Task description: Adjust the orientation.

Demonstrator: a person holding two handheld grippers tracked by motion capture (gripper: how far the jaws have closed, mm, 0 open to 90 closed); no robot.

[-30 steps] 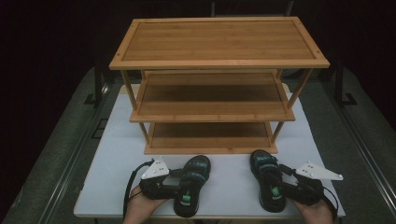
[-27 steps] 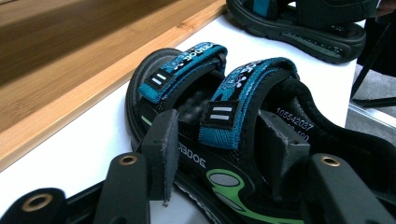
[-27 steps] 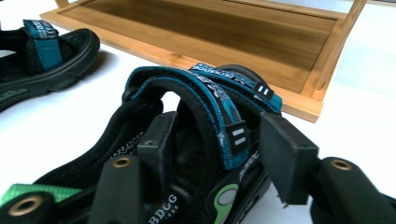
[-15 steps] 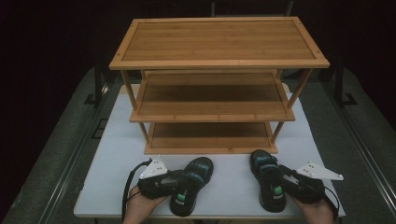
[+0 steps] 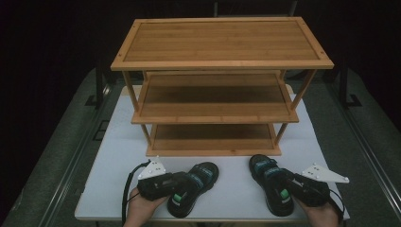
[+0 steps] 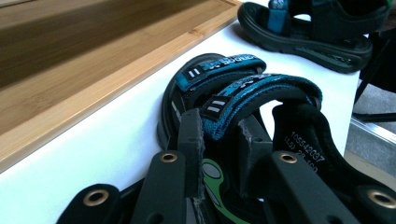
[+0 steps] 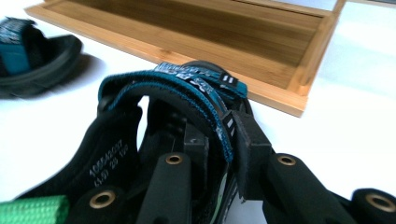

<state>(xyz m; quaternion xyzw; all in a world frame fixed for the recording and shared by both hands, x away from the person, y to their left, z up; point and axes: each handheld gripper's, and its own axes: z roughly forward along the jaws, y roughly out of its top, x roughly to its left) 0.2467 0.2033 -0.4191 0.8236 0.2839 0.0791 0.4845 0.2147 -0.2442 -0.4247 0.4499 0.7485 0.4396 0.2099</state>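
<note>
A pale grey surface (image 5: 118, 156) stands in a dark room, carrying a three-tier bamboo rack (image 5: 220, 42) at its middle. In front of the rack lie two black-and-teal sandals. The left gripper (image 5: 177, 184), whose jaws have just been closing, clamps a strap of the left sandal (image 5: 201, 177). The right gripper (image 5: 283, 182), likewise just closing, pinches a strap of the right sandal (image 5: 265, 170), near the rack's front right corner.
</note>
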